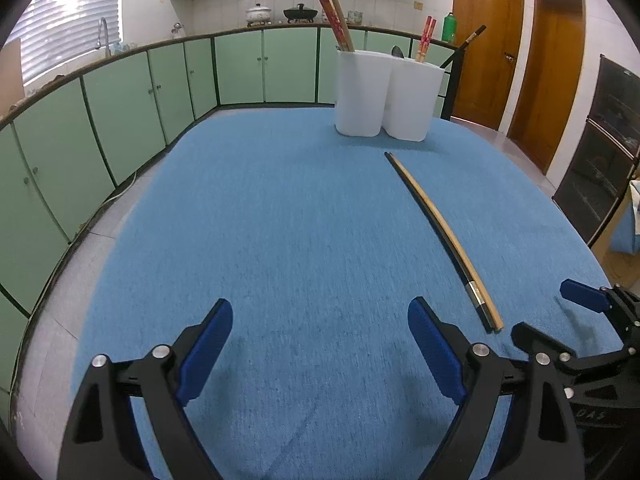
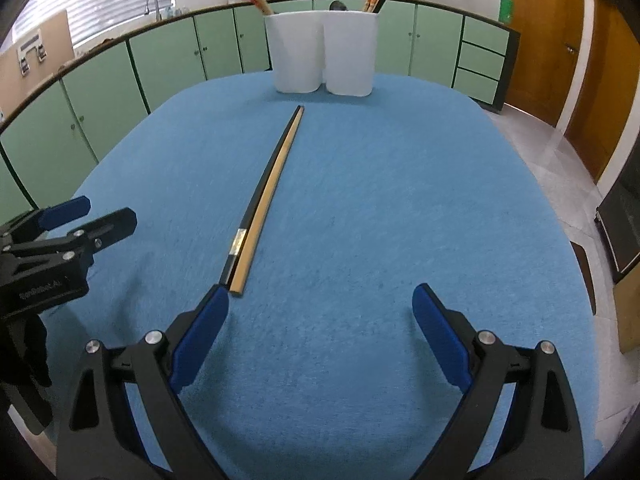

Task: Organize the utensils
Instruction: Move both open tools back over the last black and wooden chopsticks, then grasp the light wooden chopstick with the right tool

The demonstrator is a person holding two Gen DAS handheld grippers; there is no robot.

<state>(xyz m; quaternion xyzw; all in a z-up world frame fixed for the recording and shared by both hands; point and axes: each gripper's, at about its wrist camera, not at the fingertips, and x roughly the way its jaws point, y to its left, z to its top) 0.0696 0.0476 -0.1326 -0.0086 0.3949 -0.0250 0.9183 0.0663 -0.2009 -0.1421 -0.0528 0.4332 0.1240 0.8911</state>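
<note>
While lying flat, chopsticks (image 2: 267, 196) apparently point toward holders (image 2: 322, 54).

chopsticks (image 2: 266, 196) on blue cloth (image 2: 400, 220), gripper (image 2: 320, 300) spread

Two loose chopsticks (image 2: 262, 200), two white holders (image 2: 322, 54), two wide-open grippers (image 2: 320, 316).

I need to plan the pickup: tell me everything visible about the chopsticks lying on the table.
The loose chopsticks are two long thin sticks, one black with a silvery band near its thick end, one pale and wood-like. They lie flat, side by side and touching, on the blue tablecloth, tips toward the white holders. Neither claw grips them.
</note>
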